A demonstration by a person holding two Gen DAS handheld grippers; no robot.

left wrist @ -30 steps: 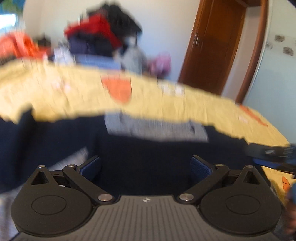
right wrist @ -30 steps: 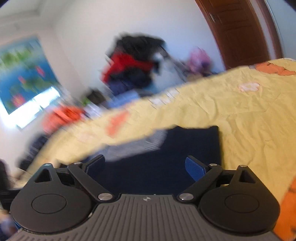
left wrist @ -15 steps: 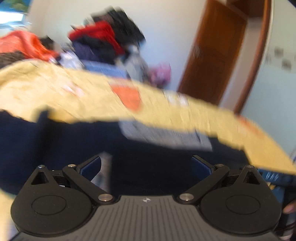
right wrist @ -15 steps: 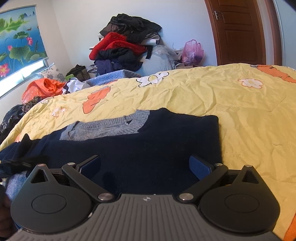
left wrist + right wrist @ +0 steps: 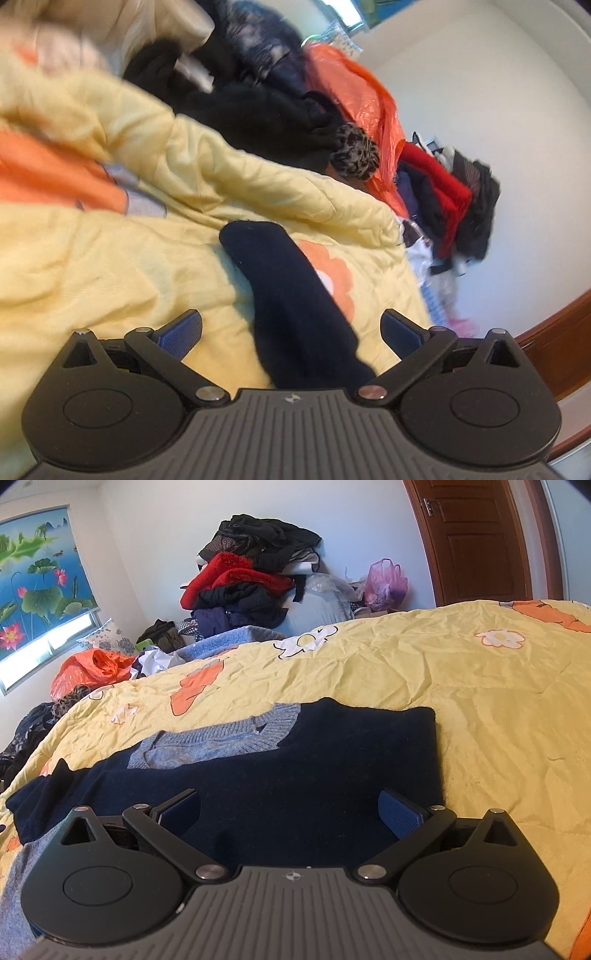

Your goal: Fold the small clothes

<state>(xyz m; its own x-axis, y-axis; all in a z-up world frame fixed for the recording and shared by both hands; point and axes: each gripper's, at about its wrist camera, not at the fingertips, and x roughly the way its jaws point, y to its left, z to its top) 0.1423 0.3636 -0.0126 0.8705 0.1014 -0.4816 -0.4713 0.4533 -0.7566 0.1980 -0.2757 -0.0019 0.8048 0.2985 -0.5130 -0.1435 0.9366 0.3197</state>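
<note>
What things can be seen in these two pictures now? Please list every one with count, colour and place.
sweater: one, navy with grey-blue collar, flat on the quilt
sleeve: one, navy, between the left fingers, untouched
quilt: one, yellow with orange prints, covering the bed
clothes pile: one, red, black, navy, against the wall
pink bag: one, beside the pile
orange bag: one, past the quilt's edge
door: one, brown
blind: one, lotus picture
left gripper: black, open
right gripper: black, open over the sweater
</note>
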